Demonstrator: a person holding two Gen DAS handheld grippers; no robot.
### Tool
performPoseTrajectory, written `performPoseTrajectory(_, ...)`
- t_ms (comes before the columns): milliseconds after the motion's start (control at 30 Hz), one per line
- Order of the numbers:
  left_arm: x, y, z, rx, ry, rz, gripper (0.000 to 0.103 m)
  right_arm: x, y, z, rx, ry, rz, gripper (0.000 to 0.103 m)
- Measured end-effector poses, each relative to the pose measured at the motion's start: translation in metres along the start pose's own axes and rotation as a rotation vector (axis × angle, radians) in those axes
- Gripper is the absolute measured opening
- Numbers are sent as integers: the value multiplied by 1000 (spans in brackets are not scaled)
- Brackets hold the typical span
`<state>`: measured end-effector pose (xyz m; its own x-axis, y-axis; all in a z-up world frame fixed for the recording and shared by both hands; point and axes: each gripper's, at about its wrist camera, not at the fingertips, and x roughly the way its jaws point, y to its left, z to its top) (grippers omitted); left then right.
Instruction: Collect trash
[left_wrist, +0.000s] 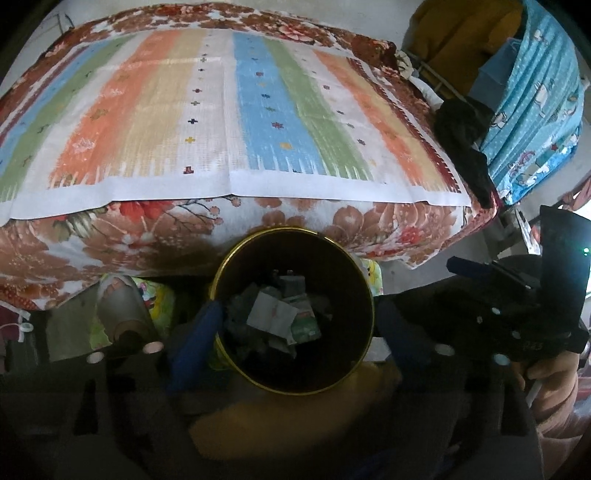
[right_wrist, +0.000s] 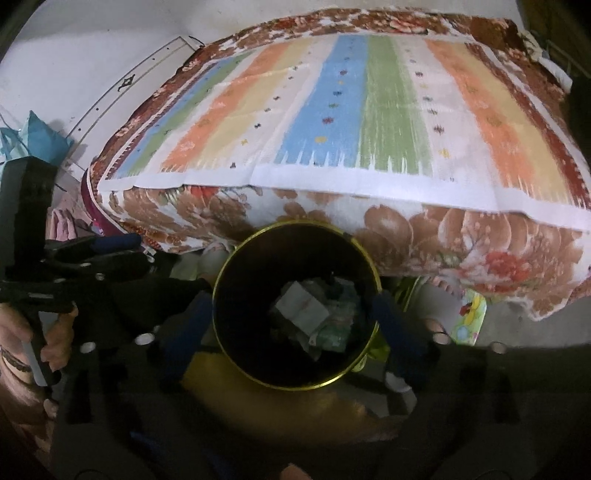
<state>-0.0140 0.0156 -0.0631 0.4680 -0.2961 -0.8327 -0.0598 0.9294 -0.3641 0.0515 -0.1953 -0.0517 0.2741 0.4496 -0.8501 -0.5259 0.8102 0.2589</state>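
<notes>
Trash (left_wrist: 282, 314) lies inside gold-rimmed bin (left_wrist: 258, 384), below and between spread fingers of left gripper (left_wrist: 295, 328); right gripper (right_wrist: 295, 325) likewise spread wide, nothing held.

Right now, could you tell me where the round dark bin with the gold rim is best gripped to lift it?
Grip the round dark bin's gold rim on its right side, from above: the bin stands upright and open, and its thin wall fits between open jaws.

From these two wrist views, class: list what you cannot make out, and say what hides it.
- Bin floor, both views: buried under paper trash.
- Wrapper print, right view: too small, blurred.
- Under the bed, left view: shadowed by hanging floral cover.
- Yellow patch, right view: blurred, unidentifiable.
</notes>
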Motion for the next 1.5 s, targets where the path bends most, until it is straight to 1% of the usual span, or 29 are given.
performPoseTrajectory(67, -2, 2, -4, -8, -8, 28, 97, 0, 1, -4, 1, 3, -15, 94)
performPoseTrajectory(167, 3, 2, -7, -2, 21, 62, 97, 0, -1, -5, 12, 1, -16, 94)
performPoseTrajectory(267, 5, 3, -8, 5, 28, 96, 97, 2, -5, -5, 33, 5, -6, 94)
performPoseTrajectory(367, 5, 4, -8, 0, 28, 86, 97, 4, -6, -5, 33, 7, -2, 94)
performPoseTrajectory(500, 7, 5, -9, -3, 30, 125, 97, 5, -6, -4, 35, 9, -5, 94)
performPoseTrajectory(667, 9, 5, -8, -3, 33, 142, 97, 7, -4, -6, 31, 13, 6, 94)
performPoseTrajectory(800, 11, 4, -8, 3, 35, 147, 97, 9, 0, -6, 15, 16, 32, 94)
performPoseTrajectory(1167, 14, -7, -11, 53, 30, 147, 97, 11, 5, -6, -6, 19, 37, 94)
performPoseTrajectory(1500, 15, -5, -10, 32, 30, 139, 97, 13, 8, -6, -23, 22, 37, 94)
